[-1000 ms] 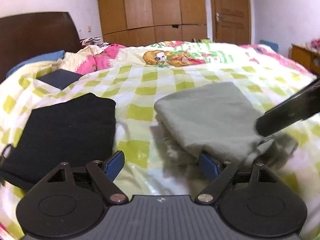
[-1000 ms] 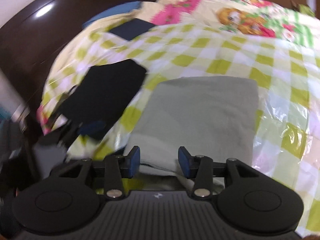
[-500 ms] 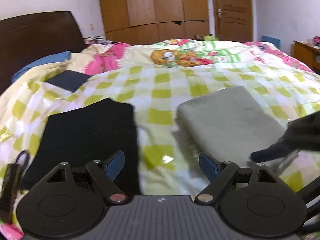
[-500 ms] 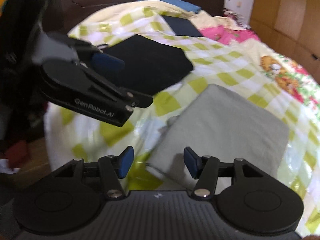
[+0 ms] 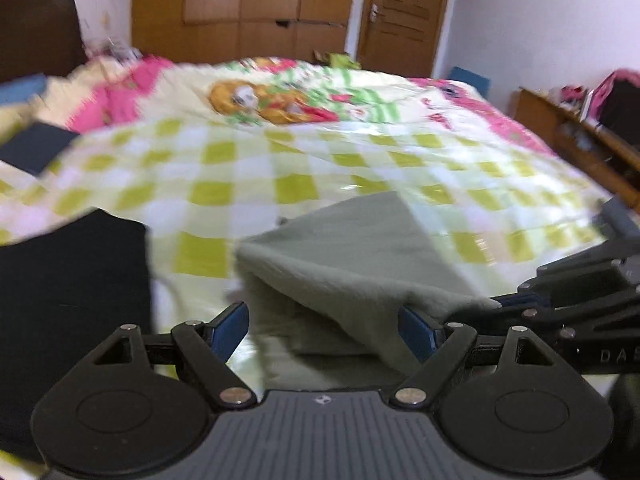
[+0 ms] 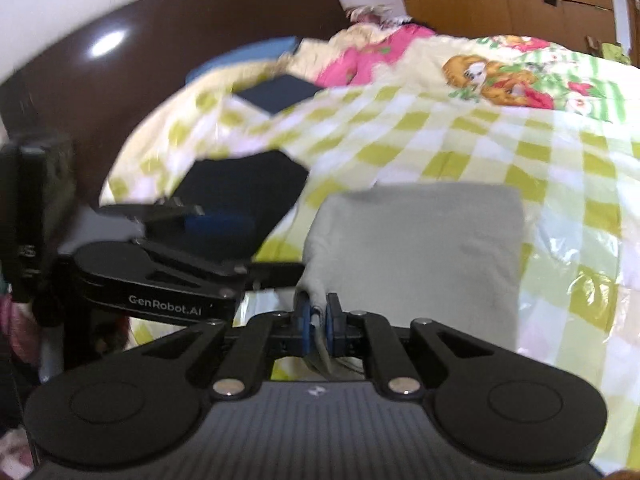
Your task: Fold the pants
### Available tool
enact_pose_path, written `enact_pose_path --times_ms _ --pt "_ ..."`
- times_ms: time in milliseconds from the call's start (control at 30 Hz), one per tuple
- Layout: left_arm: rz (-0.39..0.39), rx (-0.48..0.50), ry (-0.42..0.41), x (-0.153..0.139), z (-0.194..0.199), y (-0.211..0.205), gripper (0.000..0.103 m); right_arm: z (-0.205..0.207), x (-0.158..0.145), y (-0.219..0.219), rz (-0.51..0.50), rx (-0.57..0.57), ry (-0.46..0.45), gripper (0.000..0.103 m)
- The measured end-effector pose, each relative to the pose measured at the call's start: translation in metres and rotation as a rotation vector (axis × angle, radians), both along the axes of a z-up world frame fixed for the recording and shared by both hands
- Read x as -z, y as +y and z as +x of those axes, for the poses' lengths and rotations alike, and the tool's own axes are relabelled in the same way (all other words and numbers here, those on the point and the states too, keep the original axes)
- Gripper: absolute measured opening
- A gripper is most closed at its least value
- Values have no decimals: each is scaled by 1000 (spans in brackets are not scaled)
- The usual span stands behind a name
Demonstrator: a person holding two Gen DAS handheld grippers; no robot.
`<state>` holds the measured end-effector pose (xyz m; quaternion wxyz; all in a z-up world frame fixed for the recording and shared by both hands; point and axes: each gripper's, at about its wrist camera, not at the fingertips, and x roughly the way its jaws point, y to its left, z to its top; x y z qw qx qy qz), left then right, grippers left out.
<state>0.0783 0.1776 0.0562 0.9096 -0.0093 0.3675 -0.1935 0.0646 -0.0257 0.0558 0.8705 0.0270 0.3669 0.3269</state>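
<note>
My right gripper (image 6: 317, 318): jaws closing, pinching pants (image 6: 420, 248) edge. Left gripper (image 5: 322, 330): jaws spread, pants corner between. I'd clamp left before lifting.

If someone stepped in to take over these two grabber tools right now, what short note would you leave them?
Right gripper: jaws closing on the near edge of the grey pants, cloth pinched between the pads.
Left gripper: open, holding nothing, beside the same near edge.
Grey pants lie folded into a rectangle on the checked bedspread; a black folded garment lies to their left.
Done: the pants are folded to a compact rectangle.
Left: probably one more fold or a move to the pile; I can't tell which.
</note>
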Motion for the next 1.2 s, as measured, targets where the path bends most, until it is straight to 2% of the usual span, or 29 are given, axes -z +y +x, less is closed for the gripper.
enact_pose_path --times_ms 167,300,433,567,733,833,867,933,1000,1033,1200 --pt "-53 19 107 2 35 -5 94 -14 1 1 -40 -42 -62 8" --pt "-50 26 157 -2 43 -6 94 -23 7 2 -48 -63 -87 8" --pt "-51 -2 153 -9 39 -1 94 -25 13 3 -47 -77 -96 8" --pt "-121 -41 165 -12 38 9 96 -27 17 0 -42 -86 -99 8" --pt "-71 -87 221 9 52 -5 95 -30 19 0 -36 -90 -97 8" --pt "-27 -96 204 14 57 -17 94 -33 17 -3 -41 -93 -110 8" --pt "-8 -106 197 15 59 -20 87 -34 17 -4 -40 -94 -110 8" --pt "23 -136 198 15 67 -20 65 -35 16 -5 -37 -97 -104 8" --pt "36 -154 223 18 77 -17 33 -35 17 -6 -36 -103 -96 8" --pt "37 -157 236 19 81 -16 26 -35 18 -6 -32 -105 -90 8" --pt "80 -125 215 9 93 -21 20 -29 8 -6 -10 -98 -101 8"
